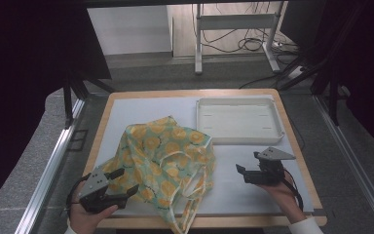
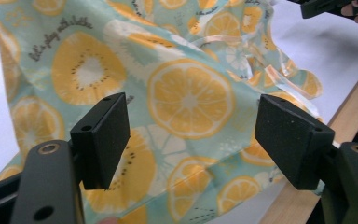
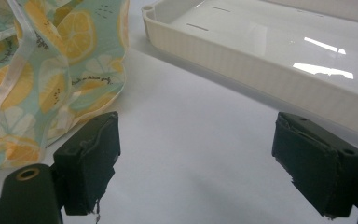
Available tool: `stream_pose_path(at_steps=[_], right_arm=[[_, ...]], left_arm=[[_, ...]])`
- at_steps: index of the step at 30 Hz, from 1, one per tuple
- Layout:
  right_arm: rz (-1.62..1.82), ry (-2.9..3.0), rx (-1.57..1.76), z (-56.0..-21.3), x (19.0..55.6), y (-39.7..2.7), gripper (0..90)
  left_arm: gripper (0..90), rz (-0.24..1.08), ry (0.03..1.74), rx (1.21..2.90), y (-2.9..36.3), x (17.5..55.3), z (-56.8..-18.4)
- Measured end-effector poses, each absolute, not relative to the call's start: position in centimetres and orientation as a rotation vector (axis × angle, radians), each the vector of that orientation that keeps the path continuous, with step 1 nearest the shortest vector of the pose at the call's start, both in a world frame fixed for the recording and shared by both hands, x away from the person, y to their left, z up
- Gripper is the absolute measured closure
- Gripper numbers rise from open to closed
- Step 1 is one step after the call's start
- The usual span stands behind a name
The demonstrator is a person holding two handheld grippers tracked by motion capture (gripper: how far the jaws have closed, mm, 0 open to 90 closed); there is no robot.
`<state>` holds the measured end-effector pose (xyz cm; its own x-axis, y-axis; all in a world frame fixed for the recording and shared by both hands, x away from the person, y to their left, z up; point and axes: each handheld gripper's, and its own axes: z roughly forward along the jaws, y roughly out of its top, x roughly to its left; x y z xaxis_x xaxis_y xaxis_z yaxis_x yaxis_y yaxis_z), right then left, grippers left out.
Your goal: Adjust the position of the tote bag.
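Counter: wood-edged counter [image 1: 292,127] with a pale mat [image 1: 141,109] over most of its top, centre of the high view.
Bag: cloth bag [image 1: 168,158] printed with orange slices on mint green, crumpled on the mat, centre-left of the high view; its pale handles trail to the lower edge of the counter. It also lies across most of the left gripper view [image 2: 186,93] and the upper left of the right gripper view [image 3: 42,70].
Tray: white shallow tray [image 1: 238,120], upper right of the mat, just beside the bag's upper right corner; nothing seen in it. Its ribbed wall crosses the upper right of the right gripper view [image 3: 261,60].
Left hand-held gripper: lower left of the high view [image 1: 124,183], held in a hand [image 1: 85,217]; released, jaws spread wide, at the bag's lower left edge. In the left gripper view [image 2: 191,135] the bag lies beyond the jaws, not pinched.
Right hand-held gripper: lower right of the high view [image 1: 247,165], held in a hand [image 1: 285,195] with a white sleeve; released, jaws wide apart, over bare mat right of the bag and below the tray, grasping nothing [image 3: 193,154].
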<state>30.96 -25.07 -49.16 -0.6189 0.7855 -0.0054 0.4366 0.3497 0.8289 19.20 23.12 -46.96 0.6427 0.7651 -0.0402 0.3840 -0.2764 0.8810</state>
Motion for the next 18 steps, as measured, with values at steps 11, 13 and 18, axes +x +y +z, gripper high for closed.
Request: stream_pose_path(at_steps=[11,13,18], right_arm=[[1.160,2.221,1.068,-49.3,30.9,-24.9,15.1],[1.156,2.222,1.069,-49.4,30.9,-24.8,15.2],[1.149,2.225,1.073,-49.4,30.9,-24.7,15.2]], left_arm=[[25.3,0.481,0.851,1.928,21.3,18.2,-46.7],[23.6,0.473,0.839,1.921,21.0,18.1,-46.4],[19.6,0.441,0.807,1.970,19.6,18.4,-46.0]])
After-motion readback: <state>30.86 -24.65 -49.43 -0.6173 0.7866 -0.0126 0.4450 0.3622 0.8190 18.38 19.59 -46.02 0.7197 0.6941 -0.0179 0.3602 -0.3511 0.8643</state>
